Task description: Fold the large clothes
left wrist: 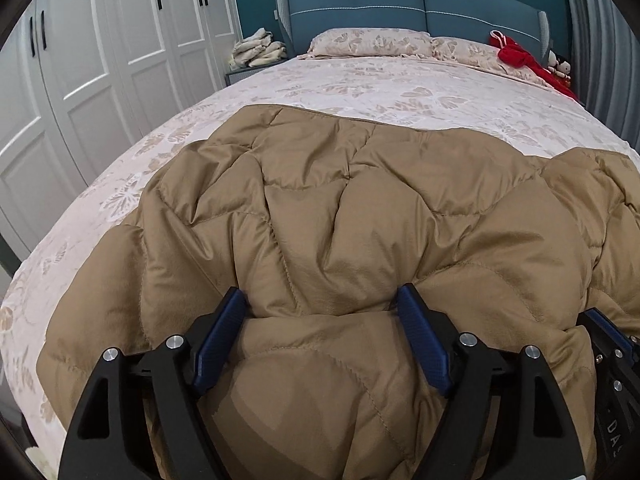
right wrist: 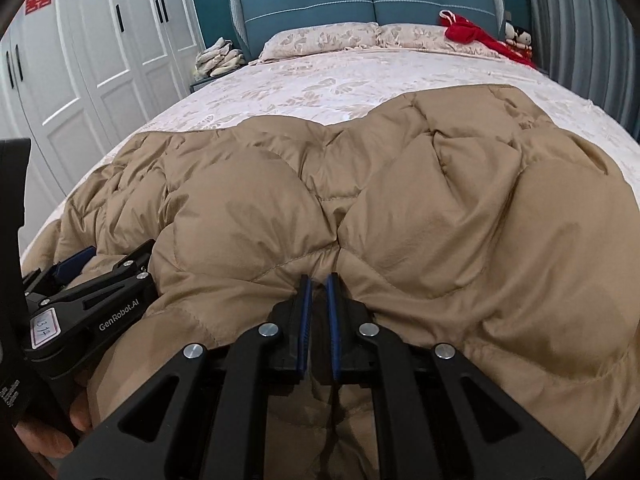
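A tan quilted down coat [left wrist: 340, 200] lies spread over the near half of the bed [left wrist: 380, 80]. My left gripper [left wrist: 320, 296] stands open at the coat's near edge. A puffy fold of the coat bulges between its blue pads [left wrist: 222, 332]. In the right wrist view the coat [right wrist: 420, 200] puckers toward my right gripper [right wrist: 318, 278], which is shut on a thin pinch of its near edge. The left gripper [right wrist: 80, 264] shows at that view's left side, close by on the same edge. The right gripper's fingers [left wrist: 608, 332] appear at the left wrist view's right side.
The bed has a floral cover, two pillows [left wrist: 372, 42] and a blue headboard [left wrist: 400, 0]. A red garment [left wrist: 516, 54] and dolls [right wrist: 518, 36] lie at the far right. White wardrobe doors [left wrist: 100, 60] line the left side; folded cloths [left wrist: 260, 48] rest on a nightstand. A hand [right wrist: 48, 436] shows bottom left.
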`<state>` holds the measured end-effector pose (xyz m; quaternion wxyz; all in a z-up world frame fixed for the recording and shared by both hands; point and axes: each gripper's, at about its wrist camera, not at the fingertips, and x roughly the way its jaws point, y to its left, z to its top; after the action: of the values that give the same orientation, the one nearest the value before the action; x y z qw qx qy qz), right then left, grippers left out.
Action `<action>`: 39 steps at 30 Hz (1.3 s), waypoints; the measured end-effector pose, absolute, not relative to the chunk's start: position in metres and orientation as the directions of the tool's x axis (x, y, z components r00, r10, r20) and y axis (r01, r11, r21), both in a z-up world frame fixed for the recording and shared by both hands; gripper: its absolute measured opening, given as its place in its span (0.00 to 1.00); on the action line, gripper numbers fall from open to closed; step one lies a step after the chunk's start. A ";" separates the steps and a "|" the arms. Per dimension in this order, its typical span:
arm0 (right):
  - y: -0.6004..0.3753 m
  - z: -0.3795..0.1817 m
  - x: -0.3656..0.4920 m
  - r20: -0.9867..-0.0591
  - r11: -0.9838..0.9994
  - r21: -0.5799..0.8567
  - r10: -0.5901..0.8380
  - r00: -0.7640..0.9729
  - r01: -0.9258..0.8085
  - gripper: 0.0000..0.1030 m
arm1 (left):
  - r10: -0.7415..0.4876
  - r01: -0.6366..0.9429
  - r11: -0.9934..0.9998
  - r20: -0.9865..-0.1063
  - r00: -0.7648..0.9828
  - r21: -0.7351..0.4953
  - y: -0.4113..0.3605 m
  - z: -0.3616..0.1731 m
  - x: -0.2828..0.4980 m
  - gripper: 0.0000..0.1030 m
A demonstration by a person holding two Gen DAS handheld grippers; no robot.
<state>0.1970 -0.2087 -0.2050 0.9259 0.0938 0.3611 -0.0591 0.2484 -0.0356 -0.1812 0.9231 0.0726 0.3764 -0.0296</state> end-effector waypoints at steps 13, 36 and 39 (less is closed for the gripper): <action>-0.217 -0.185 0.197 -0.734 0.963 0.173 -0.012 0.679 0.204 0.09 | -0.065 0.025 0.998 -0.726 0.685 -0.065 0.034 -0.128 0.213 0.74; -0.160 -0.189 0.184 -0.789 0.967 0.203 0.067 0.611 0.156 0.09 | -0.388 -0.275 0.774 -0.771 0.505 -0.570 0.152 -0.176 0.228 0.81; -0.162 -0.195 0.185 -0.787 0.965 0.212 0.075 0.613 0.153 0.09 | -0.413 -0.230 0.781 -0.757 0.506 -0.580 0.142 -0.166 0.233 0.53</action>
<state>0.1855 -0.1622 -0.1953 0.8886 0.1299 0.4394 -0.0219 0.2329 0.1422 -0.1657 0.8044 -0.3256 0.4936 -0.0568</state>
